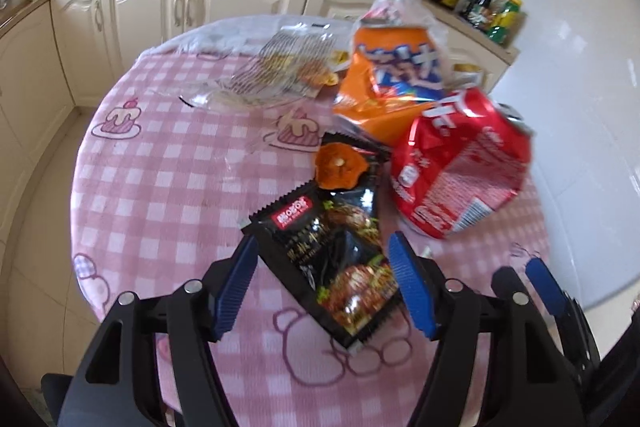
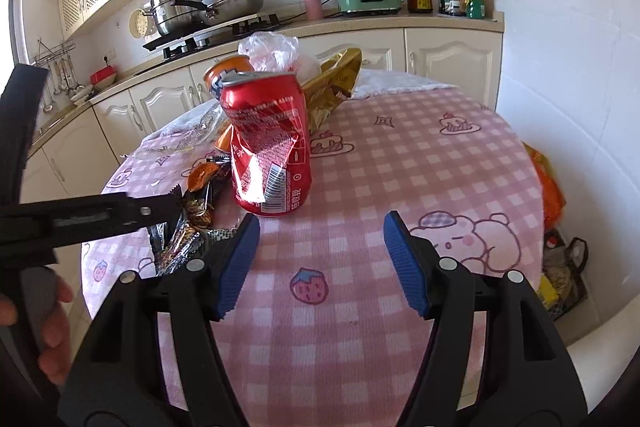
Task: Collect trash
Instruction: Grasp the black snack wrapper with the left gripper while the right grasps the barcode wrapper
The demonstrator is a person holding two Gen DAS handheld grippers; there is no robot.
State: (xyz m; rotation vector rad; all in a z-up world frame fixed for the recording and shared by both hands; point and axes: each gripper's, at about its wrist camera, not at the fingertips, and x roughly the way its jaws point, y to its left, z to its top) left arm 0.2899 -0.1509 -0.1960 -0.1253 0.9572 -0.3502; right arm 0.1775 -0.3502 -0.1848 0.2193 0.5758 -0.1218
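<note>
The left claw (image 1: 322,287) stands released, its ribbed blue pads straddling the black snack wrapper (image 1: 332,259) that lies flat at lower centre of the left wrist view; neither pad presses it. To take it well, I judge the pads should come down onto a crimped edge, since the thin glossy film will slide and crumple. The right claw (image 2: 318,263) is also released, with nothing between its pads, facing the dented red can (image 2: 268,143) upright at centre frame on the worktop (image 2: 400,155). A soft pink checked cloth covers it. The can's crushed thin wall suits a gentle squeeze.
</note>
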